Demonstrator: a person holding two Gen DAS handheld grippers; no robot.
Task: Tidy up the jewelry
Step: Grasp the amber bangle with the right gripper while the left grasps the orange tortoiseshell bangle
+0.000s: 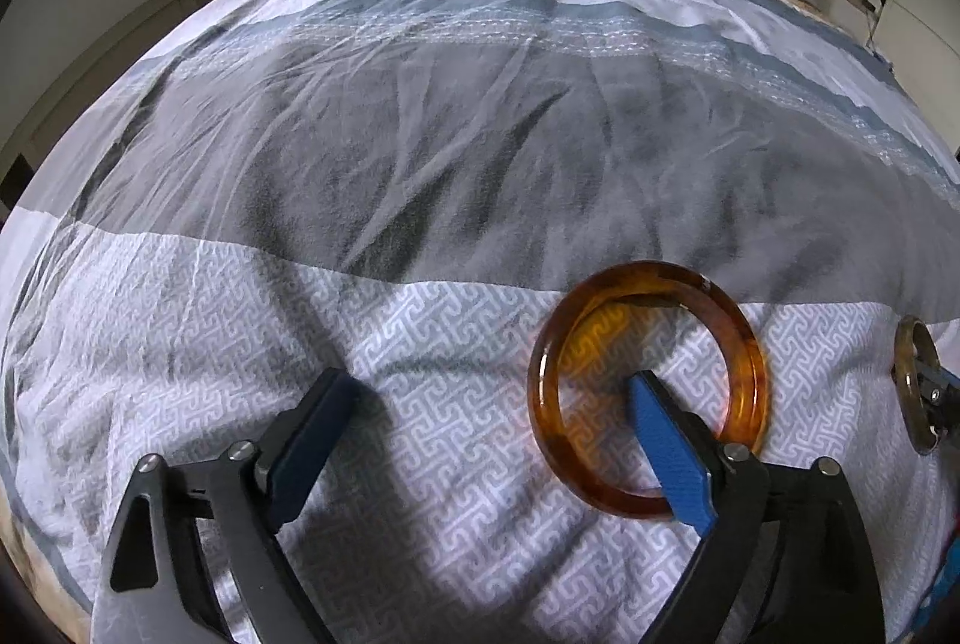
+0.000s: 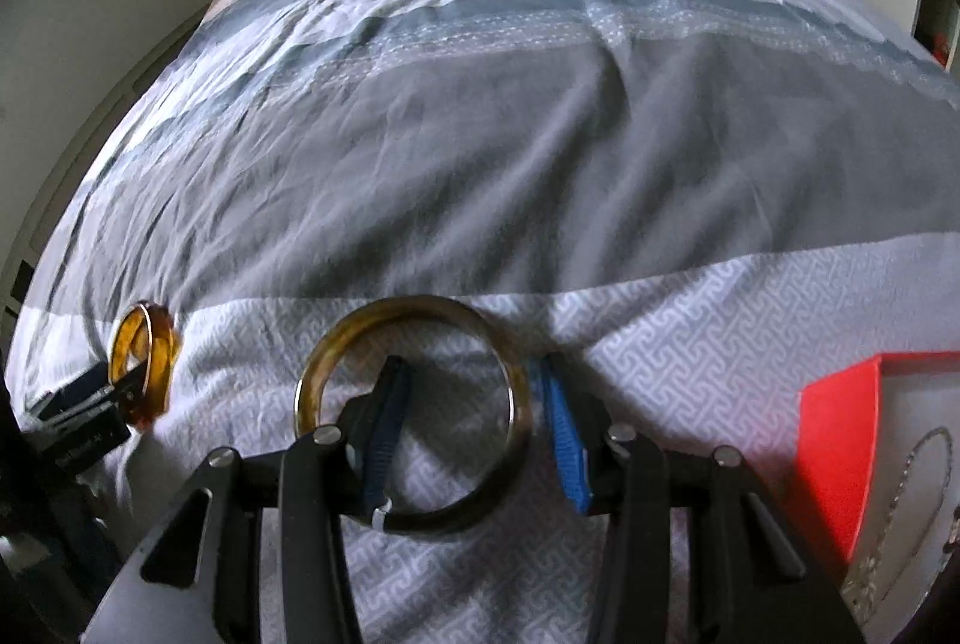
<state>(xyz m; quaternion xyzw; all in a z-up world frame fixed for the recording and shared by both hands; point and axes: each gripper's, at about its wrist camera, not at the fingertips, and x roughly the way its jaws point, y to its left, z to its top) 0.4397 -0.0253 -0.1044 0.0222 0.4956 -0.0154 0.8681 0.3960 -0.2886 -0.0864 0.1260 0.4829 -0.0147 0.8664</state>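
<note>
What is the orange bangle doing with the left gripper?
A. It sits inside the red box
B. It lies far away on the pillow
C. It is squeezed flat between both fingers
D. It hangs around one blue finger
D: the orange bangle loops around one blue finger of the open left gripper, while the other finger stays outside the ring.
</note>
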